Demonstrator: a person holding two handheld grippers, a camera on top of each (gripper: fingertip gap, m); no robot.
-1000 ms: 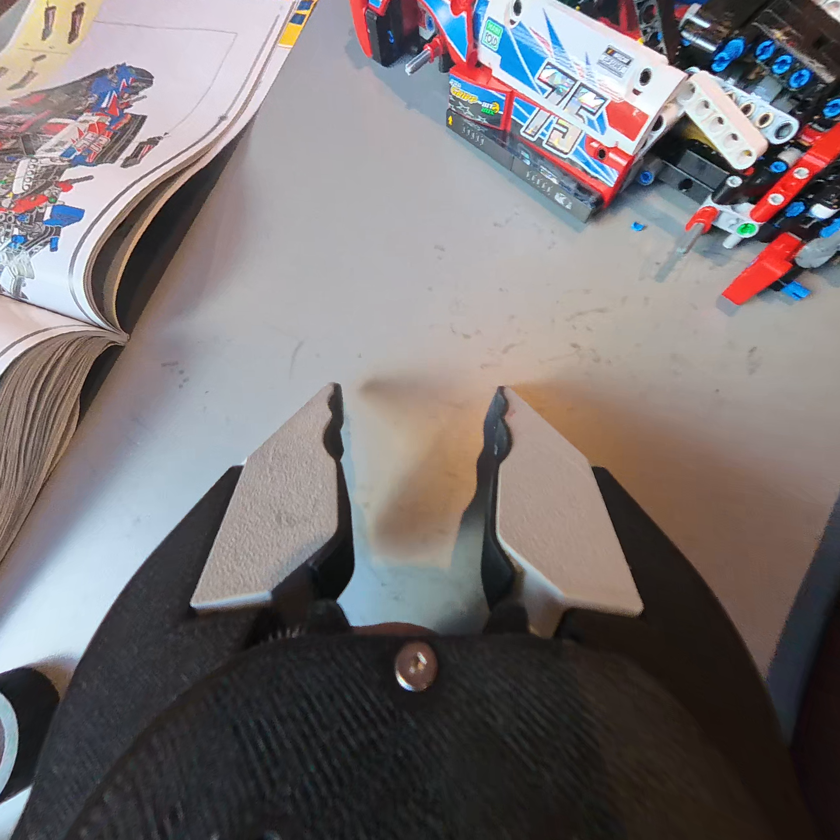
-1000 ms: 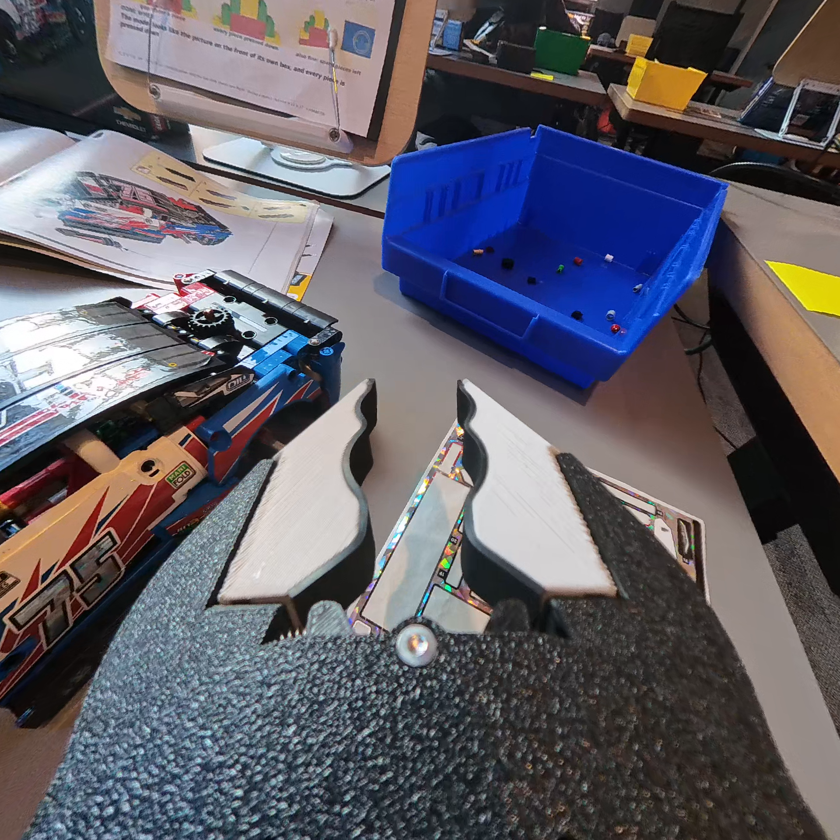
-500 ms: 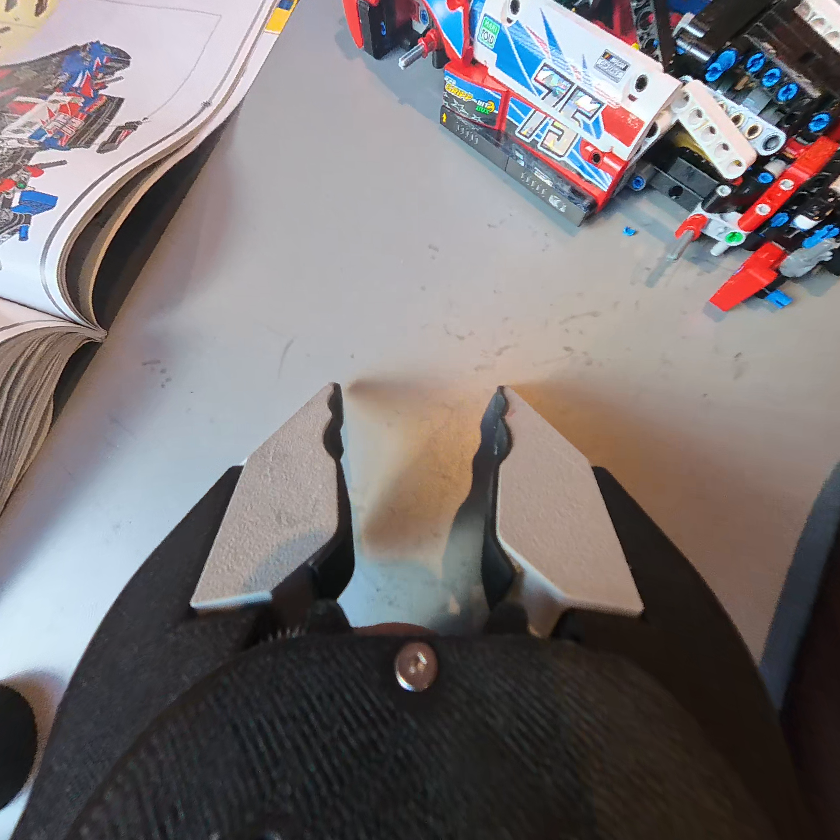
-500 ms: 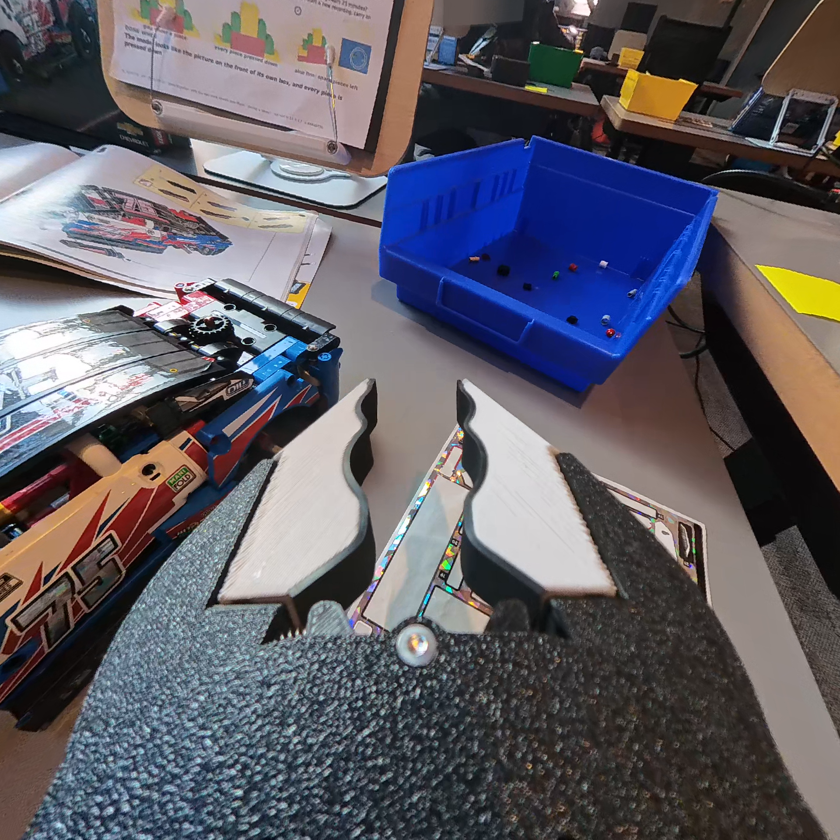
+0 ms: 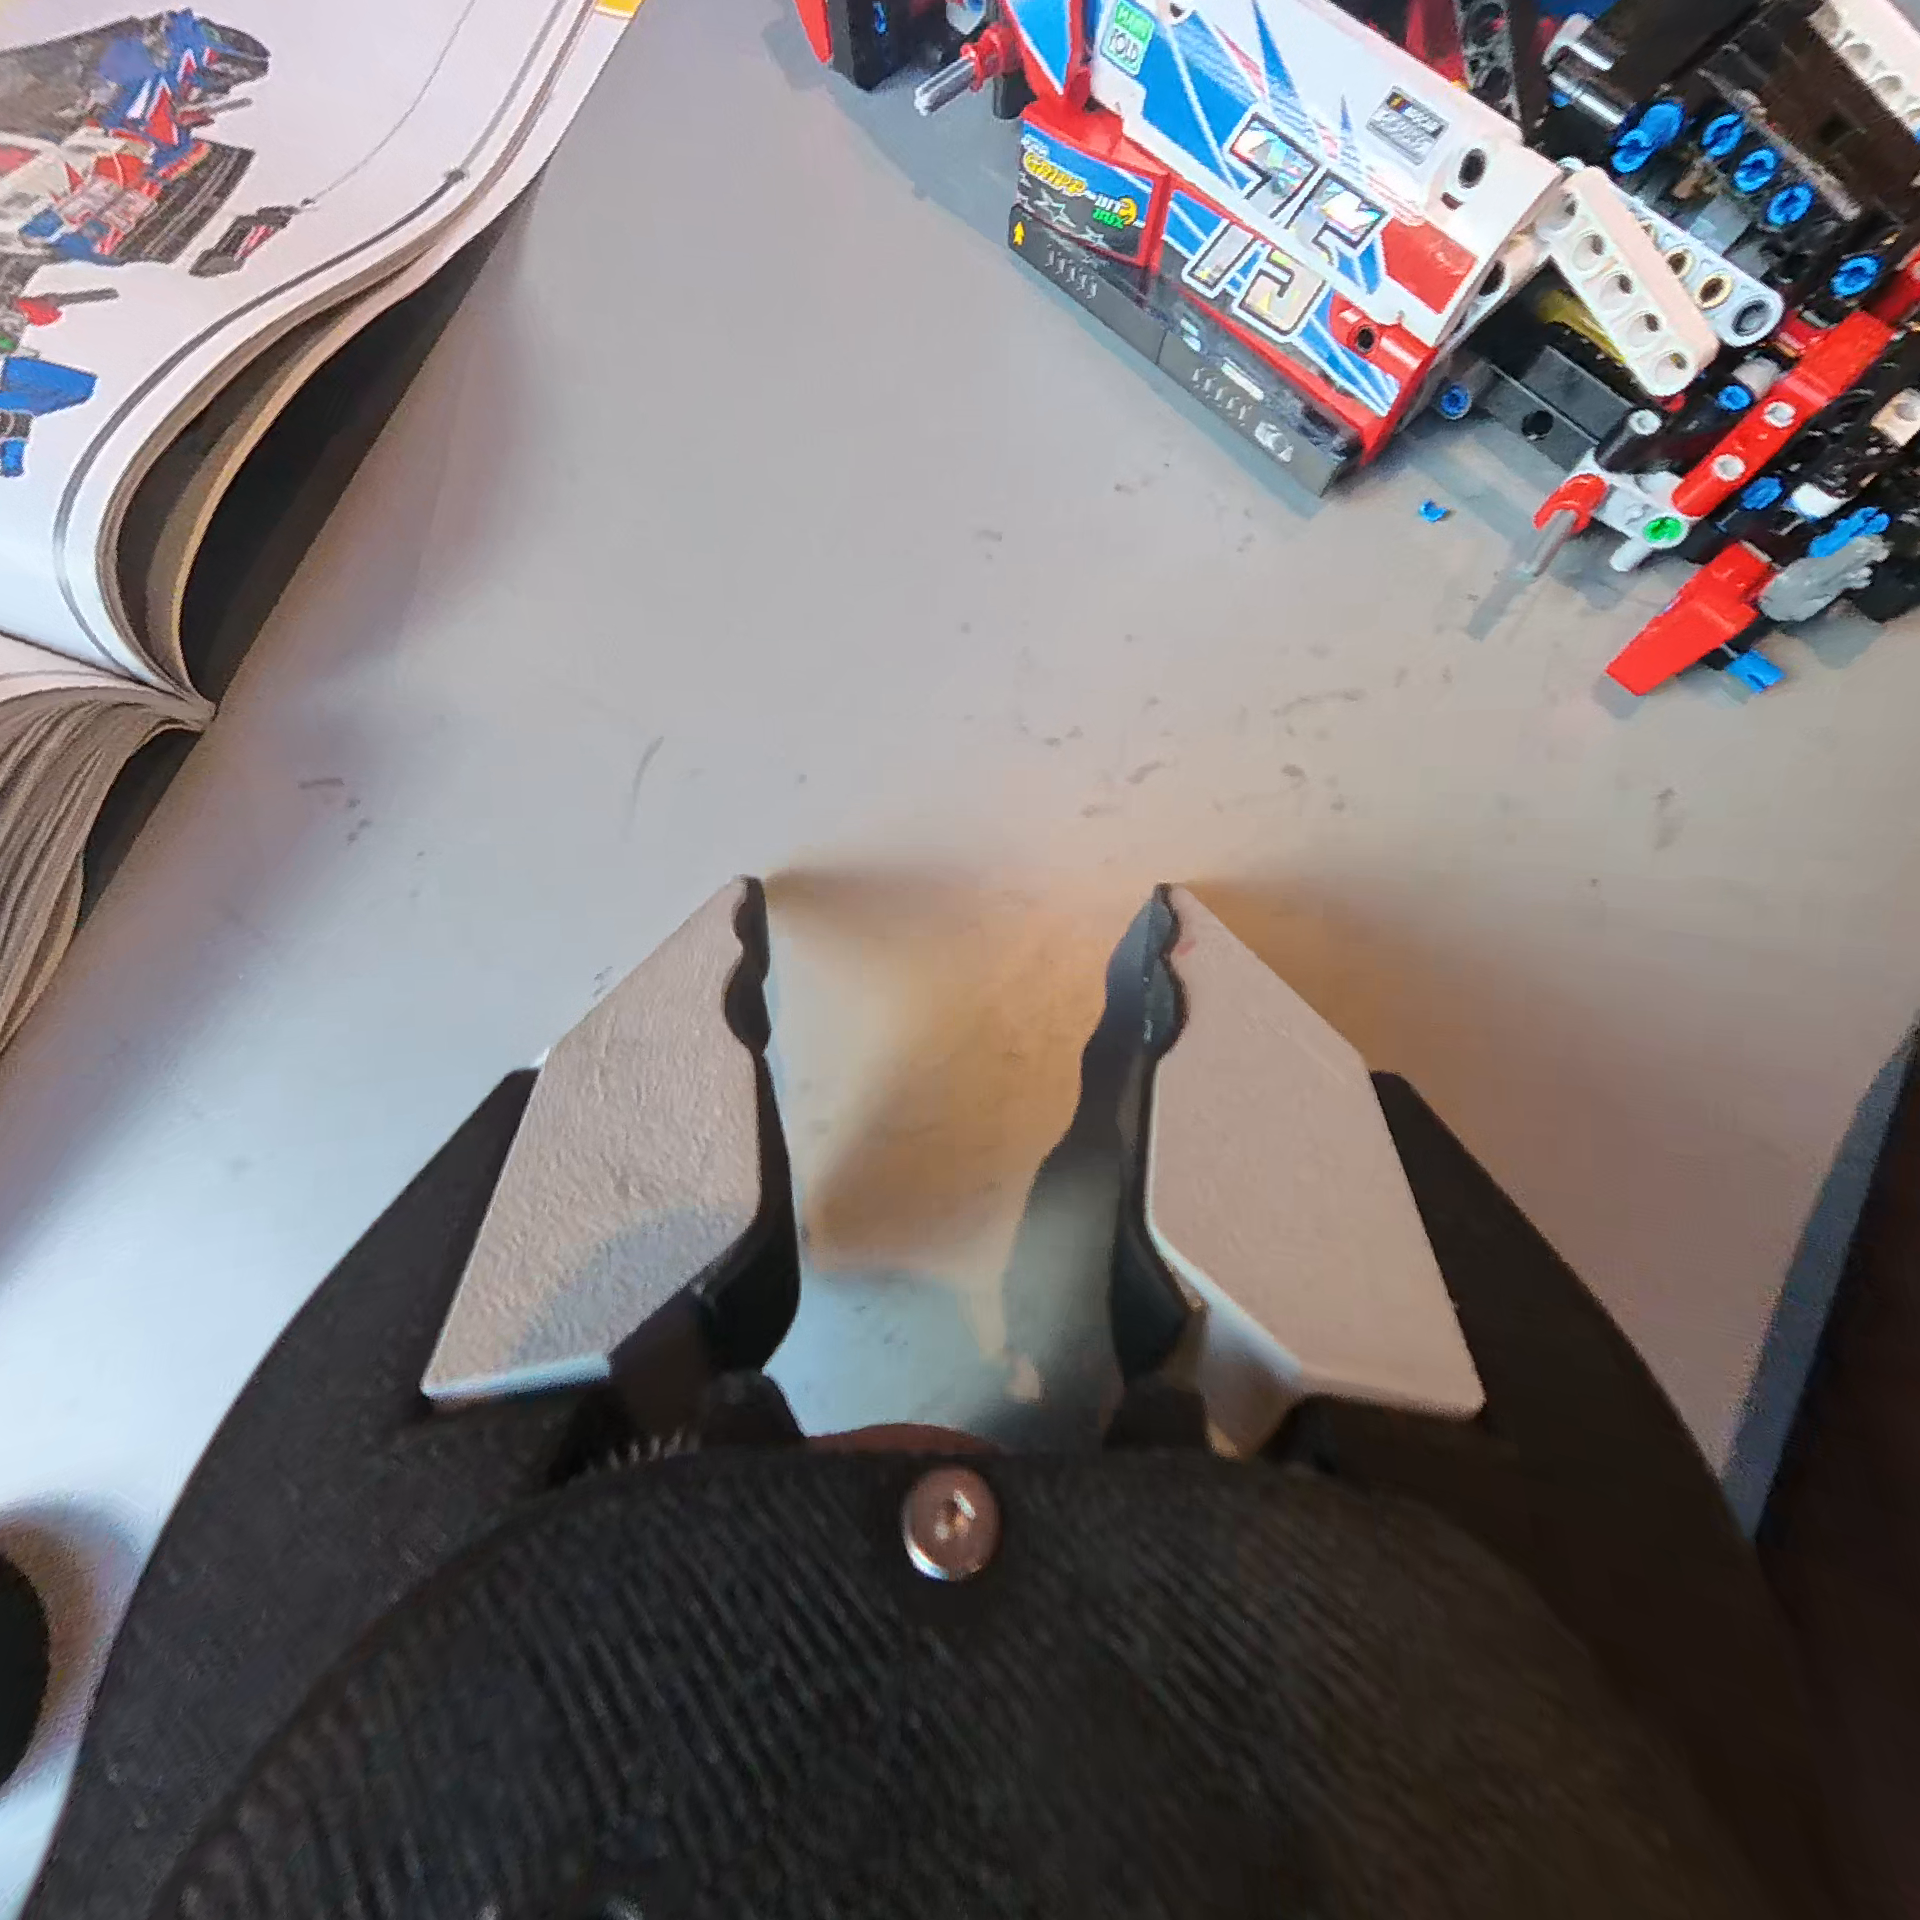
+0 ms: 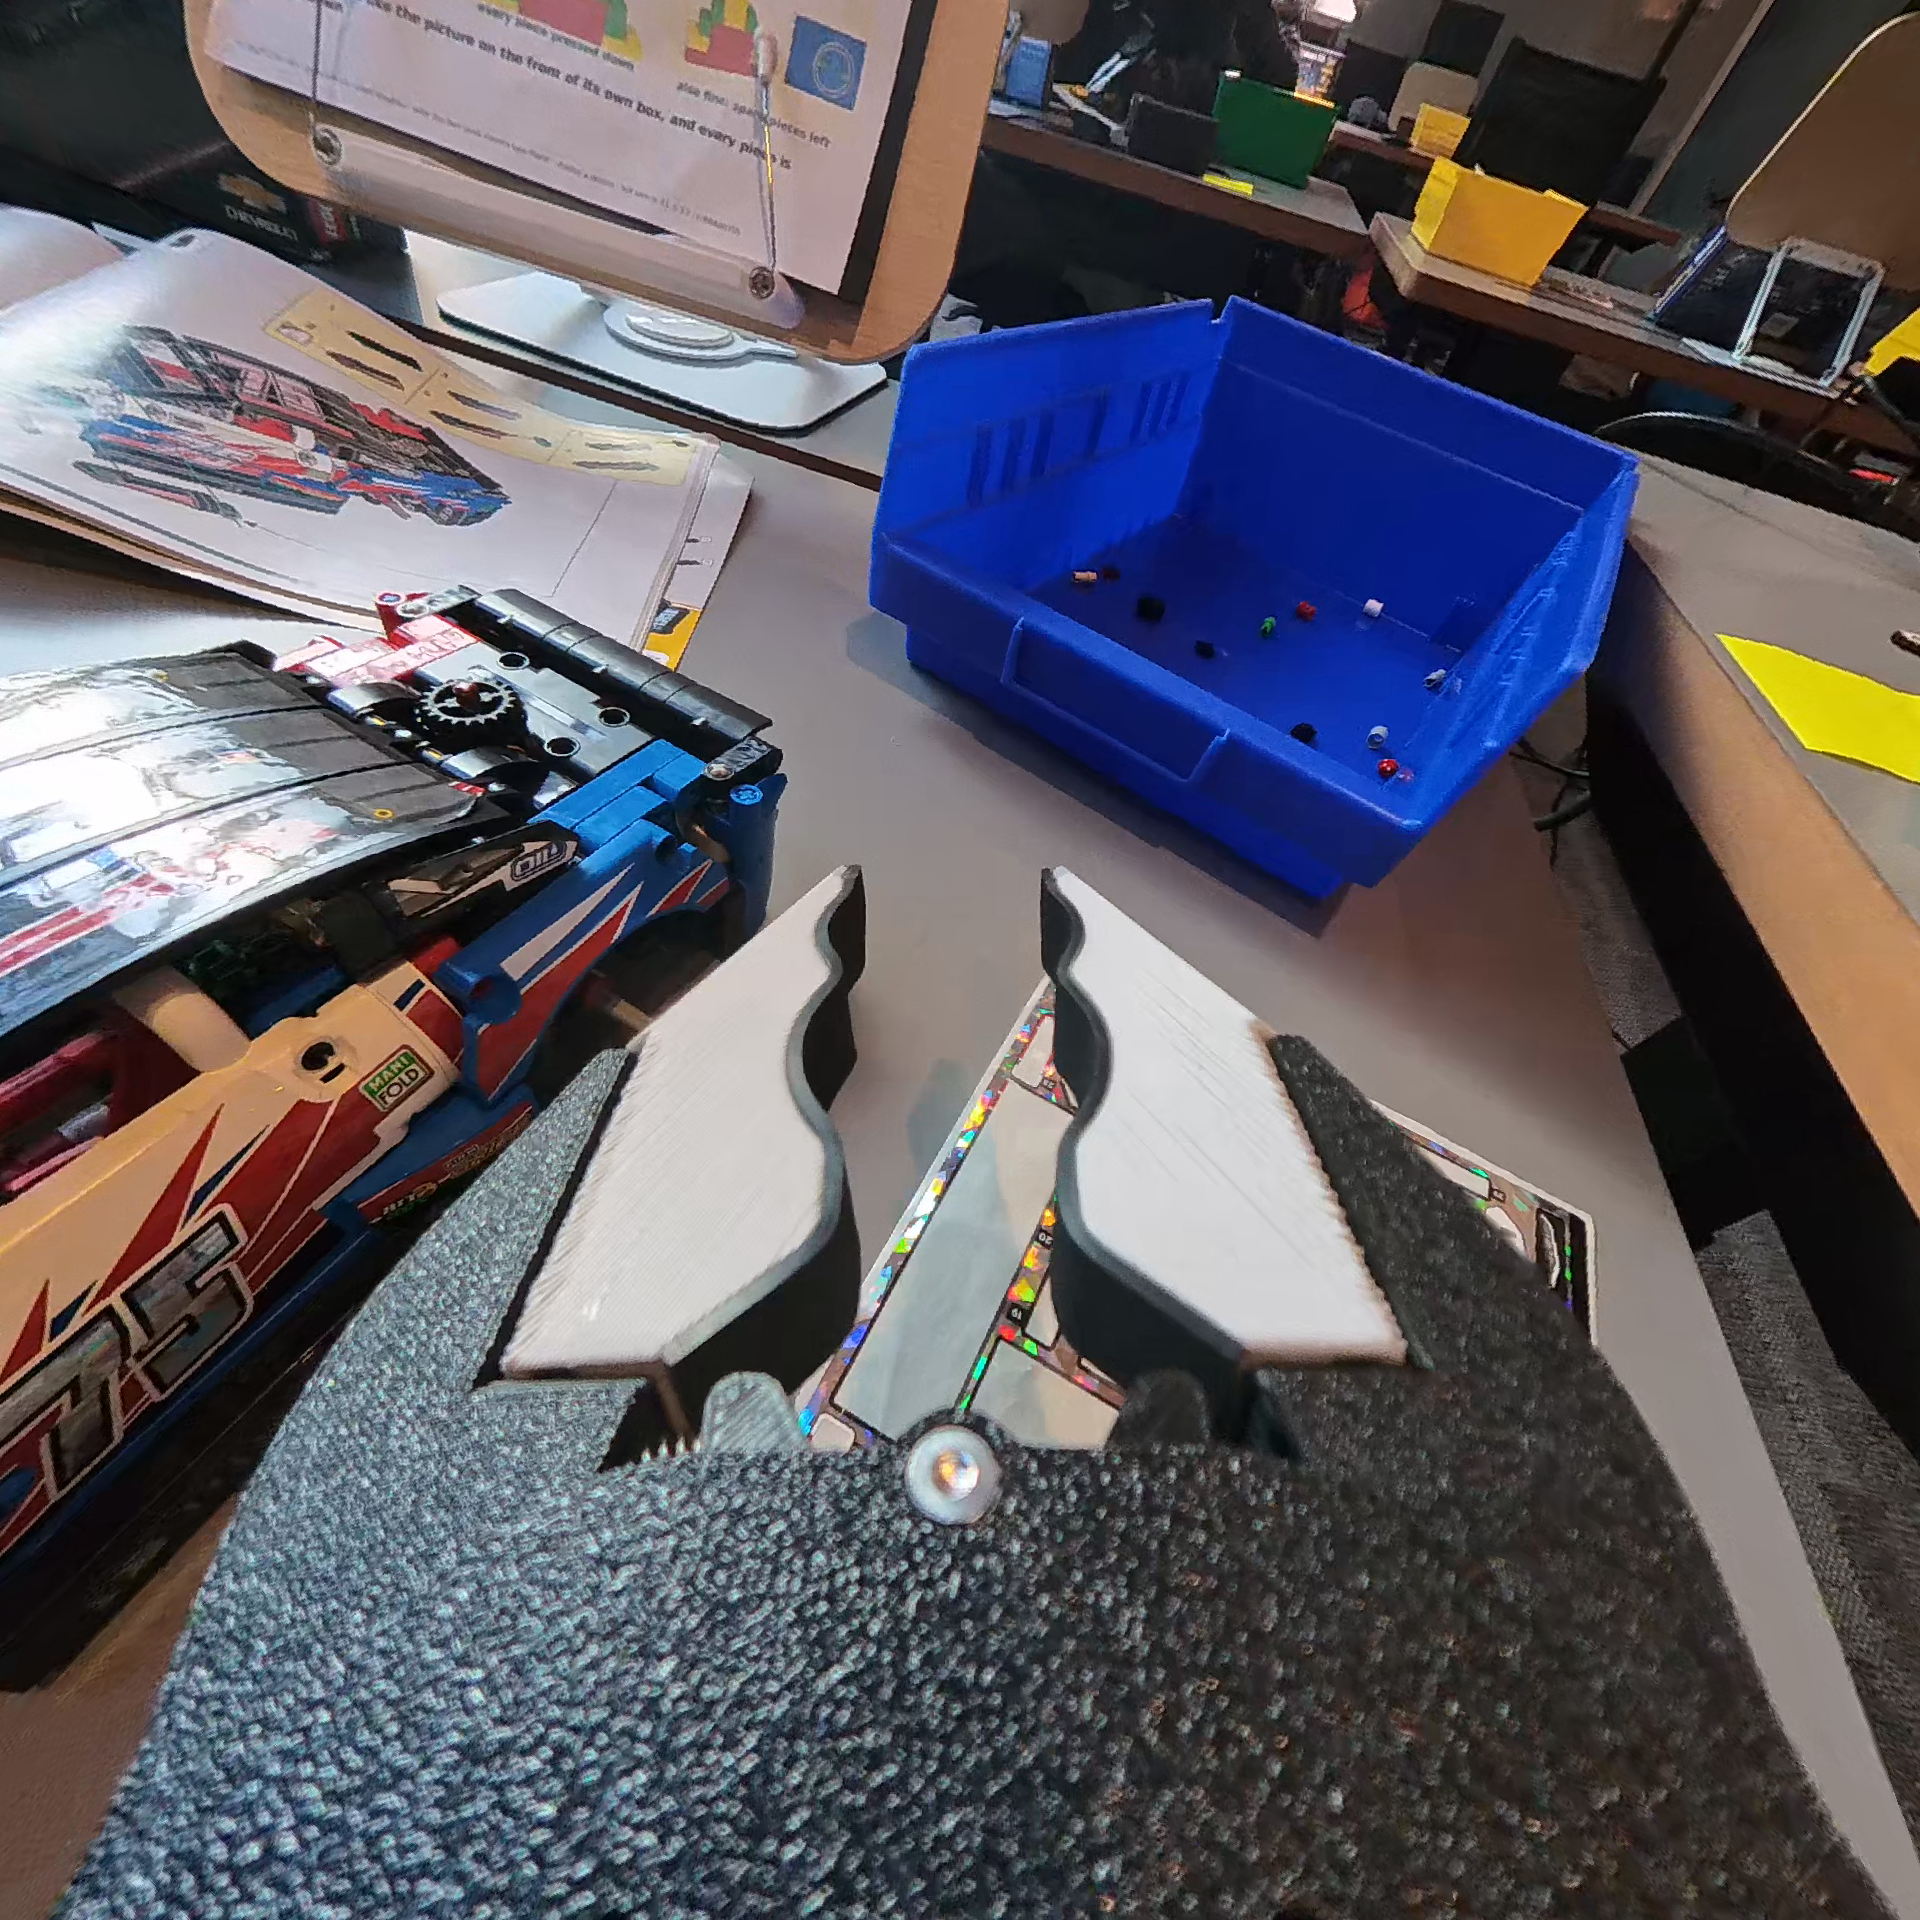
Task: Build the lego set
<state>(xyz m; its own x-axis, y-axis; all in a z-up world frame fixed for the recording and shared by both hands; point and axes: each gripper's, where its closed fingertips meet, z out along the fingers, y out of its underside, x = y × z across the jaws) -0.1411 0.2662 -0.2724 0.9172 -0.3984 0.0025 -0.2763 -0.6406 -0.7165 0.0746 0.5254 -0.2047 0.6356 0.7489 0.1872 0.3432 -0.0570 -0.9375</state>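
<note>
Grey tabletop lies bare under my left gripper, which I hold low and tilted down, its two fingers spread apart with nothing between them. Beyond it, toward the far right of the tabletop, stands the lego car, white, red and blue, with printed decals and a number on its side panel; loose red and black beams with blue pins make up its open end. At the far left edge lies the open instruction booklet, its page showing a picture of the car.

My right gripper points forward and slightly down, fingers likewise parted and empty. Directly beneath it lies a holographic sticker sheet, near the right edge of the tabletop. The car sits just to its left. Farther off stands a blue bin holding a few small scattered pieces, and behind the booklet a printed sheet hangs clipped to a board on a stand.
</note>
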